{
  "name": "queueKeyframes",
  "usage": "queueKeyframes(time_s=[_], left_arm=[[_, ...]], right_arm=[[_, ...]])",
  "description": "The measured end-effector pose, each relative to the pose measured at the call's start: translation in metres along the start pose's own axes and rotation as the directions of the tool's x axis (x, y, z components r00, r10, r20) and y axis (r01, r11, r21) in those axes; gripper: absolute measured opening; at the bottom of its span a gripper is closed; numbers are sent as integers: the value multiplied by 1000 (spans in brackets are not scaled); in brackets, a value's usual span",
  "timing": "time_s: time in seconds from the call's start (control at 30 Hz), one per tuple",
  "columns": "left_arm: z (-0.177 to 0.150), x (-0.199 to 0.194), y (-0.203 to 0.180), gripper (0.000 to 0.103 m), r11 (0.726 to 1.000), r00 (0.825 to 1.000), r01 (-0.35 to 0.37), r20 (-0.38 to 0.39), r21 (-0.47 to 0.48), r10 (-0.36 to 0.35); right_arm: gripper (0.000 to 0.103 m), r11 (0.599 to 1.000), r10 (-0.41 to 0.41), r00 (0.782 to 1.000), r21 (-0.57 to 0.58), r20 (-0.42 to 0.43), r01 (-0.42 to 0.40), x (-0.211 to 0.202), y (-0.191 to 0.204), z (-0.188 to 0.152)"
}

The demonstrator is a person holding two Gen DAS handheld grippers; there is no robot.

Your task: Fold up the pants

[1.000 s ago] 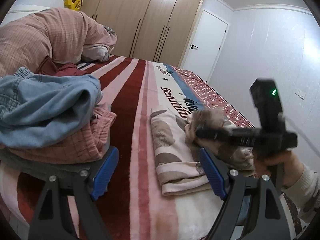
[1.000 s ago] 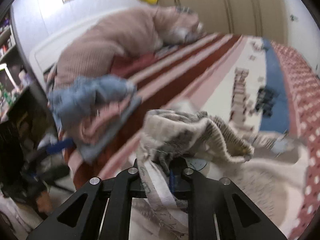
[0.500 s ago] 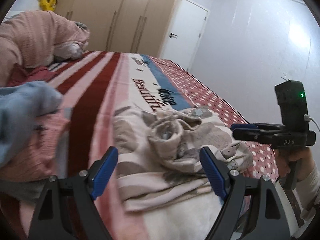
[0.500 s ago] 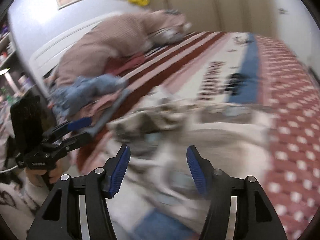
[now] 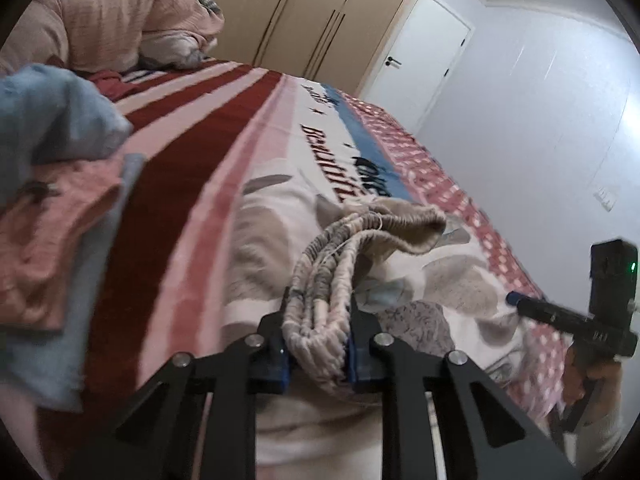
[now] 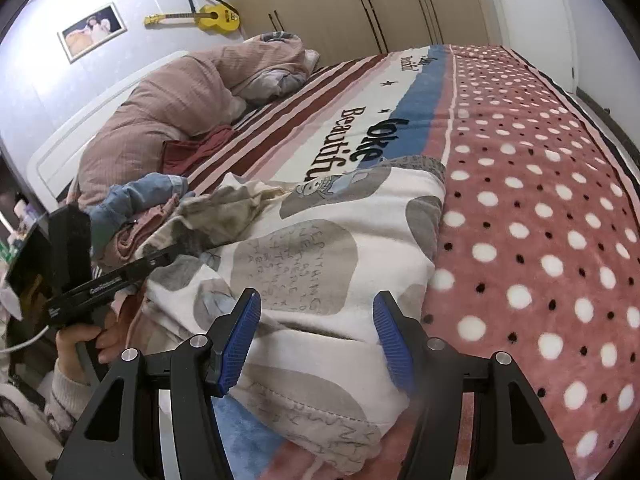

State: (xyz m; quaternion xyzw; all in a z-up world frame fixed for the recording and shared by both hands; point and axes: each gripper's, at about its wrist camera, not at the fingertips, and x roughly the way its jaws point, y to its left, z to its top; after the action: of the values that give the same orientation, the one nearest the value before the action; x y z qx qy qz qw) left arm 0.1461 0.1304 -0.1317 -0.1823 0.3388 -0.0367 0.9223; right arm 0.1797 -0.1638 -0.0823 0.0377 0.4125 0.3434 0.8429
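The cream pants [image 5: 404, 292] with grey patches lie crumpled on the near part of the bed. My left gripper [image 5: 319, 320] has its jaws closing on the bunched elastic waistband [image 5: 332, 264], and the blue pads press it from both sides. In the right wrist view the same gripper [image 6: 166, 255] reaches into the pants' left end. My right gripper [image 6: 317, 300] stands open just above the pants [image 6: 320, 248], with nothing pinched between its pads. In the left wrist view the right gripper [image 5: 516, 301] hovers at the pants' right end, held by a hand.
A pile of blue denim and pink clothes [image 5: 52, 168] sits left of the pants. A pink duvet [image 6: 168, 96] is heaped at the head of the striped and dotted blanket [image 6: 540, 200]. Wardrobes [image 5: 320, 20] and a white door [image 5: 420, 52] stand beyond the bed.
My left gripper moved forward and down to the waistband and closed on it. My right gripper let go of the fabric, opened and swung off to the right end of the pants.
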Motion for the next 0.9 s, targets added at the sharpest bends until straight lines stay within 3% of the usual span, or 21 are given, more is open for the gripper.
queueKeyframes(time_s=[0.2, 0.27, 0.33, 0.47, 0.57, 0.77, 0.9], left_arm=[[-14, -1, -2, 25, 997, 997, -52, -50, 56, 55], [-10, -7, -5, 40, 993, 996, -79, -45, 84, 83], [-3, -17, -7, 52, 991, 998, -59, -18, 117, 61], [22, -31, -25, 65, 970, 1000, -22, 16, 243, 18], [38, -19, -37, 66, 953, 999, 43, -26, 299, -37], [40, 37, -48, 66, 929, 984, 92, -173, 358, -31], [45, 58, -39, 63, 950, 981, 51, -192, 309, 10]], right_arm=[[54, 999, -44, 999, -28, -12, 44, 10, 3, -6], [54, 998, -48, 999, -29, -9, 48, 11, 3, -8], [54, 999, -43, 999, -21, -2, 42, 11, 1, -8], [54, 1000, -17, 1000, -1, 0, 17, 10, -3, -8], [55, 1000, -15, 1000, -13, -2, 15, 9, -1, -8], [56, 1000, -1, 1000, -24, -4, 1, 9, -1, -8], [56, 1000, 9, 1000, -24, -9, -9, 9, -2, -8]])
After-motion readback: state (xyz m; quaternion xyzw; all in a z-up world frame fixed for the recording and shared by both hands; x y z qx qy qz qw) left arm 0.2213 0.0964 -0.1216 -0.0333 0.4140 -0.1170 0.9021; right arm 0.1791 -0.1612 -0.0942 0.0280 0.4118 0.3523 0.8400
